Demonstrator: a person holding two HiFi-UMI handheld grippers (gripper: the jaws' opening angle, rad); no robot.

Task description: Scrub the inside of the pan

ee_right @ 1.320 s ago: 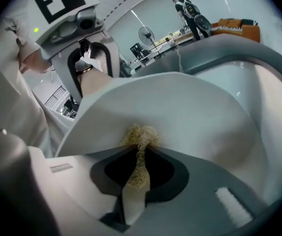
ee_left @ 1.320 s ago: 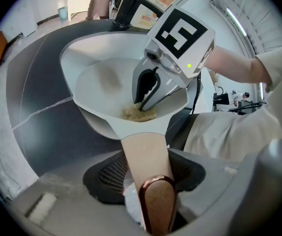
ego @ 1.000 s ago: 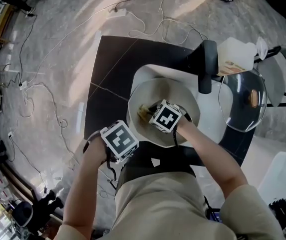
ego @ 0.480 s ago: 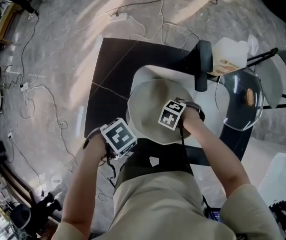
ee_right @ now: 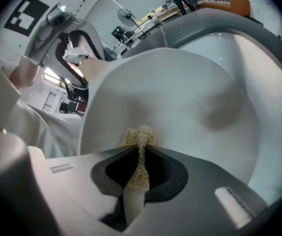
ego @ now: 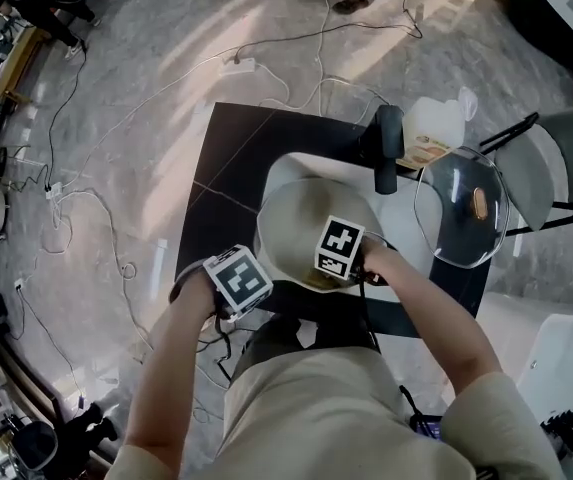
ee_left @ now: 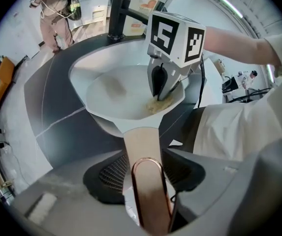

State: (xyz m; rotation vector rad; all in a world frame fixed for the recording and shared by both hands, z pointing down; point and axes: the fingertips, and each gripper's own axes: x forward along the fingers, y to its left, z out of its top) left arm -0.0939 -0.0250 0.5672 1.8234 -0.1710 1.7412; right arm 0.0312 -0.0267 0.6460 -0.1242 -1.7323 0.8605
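The pan (ego: 301, 218) sits over the white sink (ego: 288, 166) that is let into the dark bench (ego: 228, 158). Its pale inside faces up and its handle (ee_left: 143, 156) points back toward me on the near left. My left hand-held gripper (ee_left: 148, 175) is clamped on that coppery handle, one jaw on each side, just short of the loop at its end.

My right hand-held gripper (ee_right: 140, 170) has its jaws pinched together on a tan, fibrous scouring pad (ee_right: 140, 135). The pad's tuft sticks out past the fingertips and presses on the inner wall of the pan at its near side, close under the rim. From the left gripper view the right one stands almost upright inside the pan, with the pad (ee_left: 159, 103) squashed beneath it.

At the far edge of the sink stands a black tap (ego: 389, 148). Just right of the tap is a pale plastic jug (ego: 434, 128), and near it, right of the sink, a round clear lid (ego: 456, 230). A grey chair (ego: 546, 163) stands further right, and cables (ego: 86, 183) trail over the grey floor on the left.
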